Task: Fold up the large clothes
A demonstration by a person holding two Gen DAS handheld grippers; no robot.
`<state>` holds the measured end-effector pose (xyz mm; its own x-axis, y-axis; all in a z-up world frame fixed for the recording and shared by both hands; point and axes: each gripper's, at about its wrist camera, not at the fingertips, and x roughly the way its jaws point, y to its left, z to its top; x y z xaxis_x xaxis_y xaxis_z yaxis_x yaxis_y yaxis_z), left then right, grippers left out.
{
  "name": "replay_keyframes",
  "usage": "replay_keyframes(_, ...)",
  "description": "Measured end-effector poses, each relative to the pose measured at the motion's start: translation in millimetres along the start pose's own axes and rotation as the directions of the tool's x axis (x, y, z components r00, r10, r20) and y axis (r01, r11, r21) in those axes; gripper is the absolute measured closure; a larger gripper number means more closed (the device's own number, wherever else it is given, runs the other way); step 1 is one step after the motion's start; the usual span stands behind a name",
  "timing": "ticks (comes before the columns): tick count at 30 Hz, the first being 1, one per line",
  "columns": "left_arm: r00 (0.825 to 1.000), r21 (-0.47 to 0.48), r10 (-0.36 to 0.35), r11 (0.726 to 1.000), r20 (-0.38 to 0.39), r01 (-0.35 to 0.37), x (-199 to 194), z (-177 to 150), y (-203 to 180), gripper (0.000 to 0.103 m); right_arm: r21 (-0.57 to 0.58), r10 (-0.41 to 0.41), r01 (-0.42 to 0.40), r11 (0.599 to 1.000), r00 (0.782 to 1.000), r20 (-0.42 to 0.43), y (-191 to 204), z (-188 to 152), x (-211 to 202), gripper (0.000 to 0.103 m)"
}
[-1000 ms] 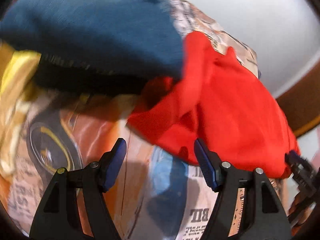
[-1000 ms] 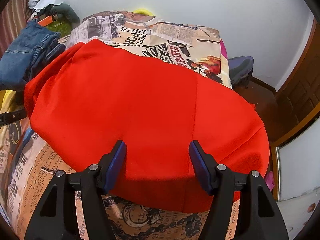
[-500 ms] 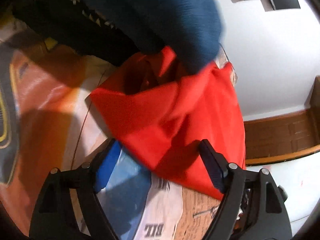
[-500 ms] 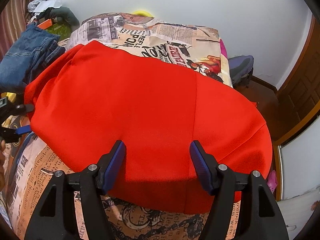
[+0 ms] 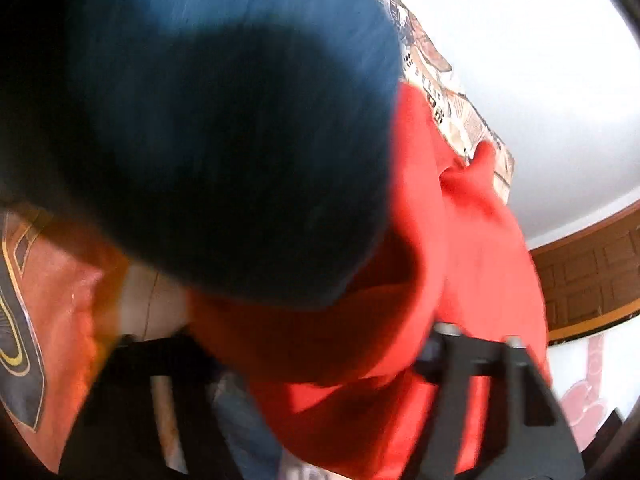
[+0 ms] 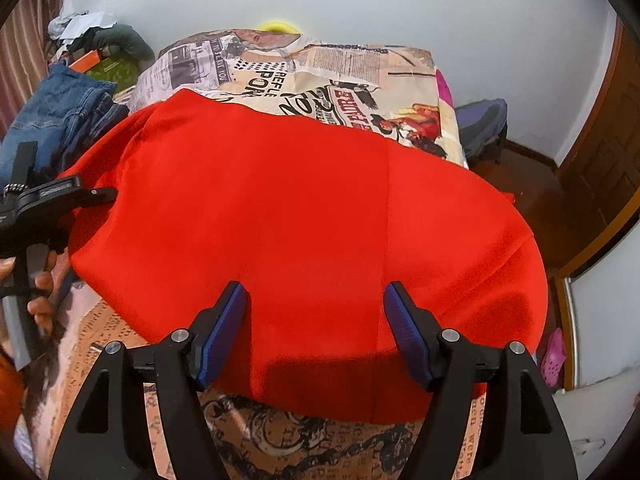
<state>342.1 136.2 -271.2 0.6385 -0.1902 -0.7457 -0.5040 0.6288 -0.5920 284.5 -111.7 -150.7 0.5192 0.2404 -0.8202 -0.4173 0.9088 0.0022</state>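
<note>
A large red garment [image 6: 320, 220] lies spread over the newspaper-print bed cover [image 6: 320, 68]. My right gripper [image 6: 316, 312] hovers over its near hem. Its jaws are opening and nothing is pinched between them. At the garment's left edge, my left gripper [image 6: 80, 196] reaches in, held by a person's hand [image 6: 40, 292]. The left wrist view is blurred. There my left gripper [image 5: 316, 356] is closing with a bunched fold of the red garment [image 5: 480, 260] between its jaws. Its fingers stand well apart, partly covered by cloth. Blue jeans [image 5: 220, 120] fill the upper left.
Folded blue jeans [image 6: 60, 116] lie left of the red garment, with a heap of clothes [image 6: 100, 36] behind them. A dark bag [image 6: 484, 124] sits on the floor past the bed's right side. Further right are a wooden door [image 6: 600, 140] and a pink shoe [image 6: 554, 356].
My left gripper has pushed in onto the red garment's corner, so cloth now lies between its jaws and the jeans loom closer. The right gripper has kept its place.
</note>
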Motion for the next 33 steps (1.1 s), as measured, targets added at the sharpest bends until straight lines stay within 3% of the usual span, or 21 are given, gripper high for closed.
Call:
replay_keyframes(1, 0.999, -0.015, -0.037, 0.999, -0.006, 0.037, -3.6, 0.3, -1.9, 0.072, 0.007, 0.010, -0.010, 1.000, 1.000, -0.003, -1.5, -0.5, -1.9, 0.035)
replay_keyframes(4, 0.994, -0.032, -0.109, 0.994, 0.016, 0.109, -23.9, -1.0, -16.3, 0.081, 0.039, 0.042, -0.041, 0.998, 0.999, -0.007, -7.3, 0.0, -9.1, 0.035)
replay_keyframes(8, 0.982, 0.057, -0.167, 0.985, 0.088, 0.163, -64.4, -4.2, -54.3, 0.084, 0.091, 0.080, -0.081, 0.993, 0.997, 0.012, -13.7, 8.8, -22.5, 0.035)
replay_keyframes(11, 0.967, 0.150, -0.186, 0.976, 0.175, 0.160, -103.8, -7.1, -81.8, 0.085, 0.129, 0.109, -0.116, 0.985, 0.992, 0.058, -11.2, 25.6, -36.4, 0.035)
replay_keyframes(16, 0.941, 0.185, -0.240, 0.962, 0.239, 0.199, -154.6, -4.0, -96.1, 0.086, 0.089, 0.194, -0.202, 0.975, 0.977, 0.088, 17.6, 58.1, -45.6, 0.035)
replay_keyframes(19, 0.930, 0.202, -0.224, 0.965, 0.293, 0.169, -185.7, 7.2, -82.6, 0.086, 0.067, 0.247, -0.250, 0.966, 0.967, 0.057, 43.0, 69.4, -35.0, 0.035)
replay_keyframes(23, 0.926, 0.227, -0.161, 0.970, 0.343, 0.085, -201.4, 6.2, -80.6, 0.086, 0.057, 0.328, -0.325, 0.944, 0.943, -0.051, 84.1, 69.7, 1.3, 0.035)
replay_keyframes(26, 0.931, 0.240, -0.113, 0.970, 0.348, 0.028, -183.3, 14.1, -78.6, 0.086, 0.058, 0.372, -0.367, 0.928, 0.915, -0.157, 117.0, 55.4, 37.9, 0.035)
replay_keyframes(30, 0.941, 0.237, -0.066, 0.971, 0.332, -0.016, -170.0, 21.4, -74.4, 0.086, 0.086, 0.442, -0.434, 0.897, 0.869, -0.224, 136.9, 41.8, 61.7, 0.035)
replay_keyframes(33, 0.946, 0.241, -0.070, 0.970, 0.317, -0.009, -158.4, 29.5, -81.9, 0.086, 0.077, 0.448, -0.443, 0.893, 0.866, -0.219, 135.0, 42.2, 54.4, 0.035)
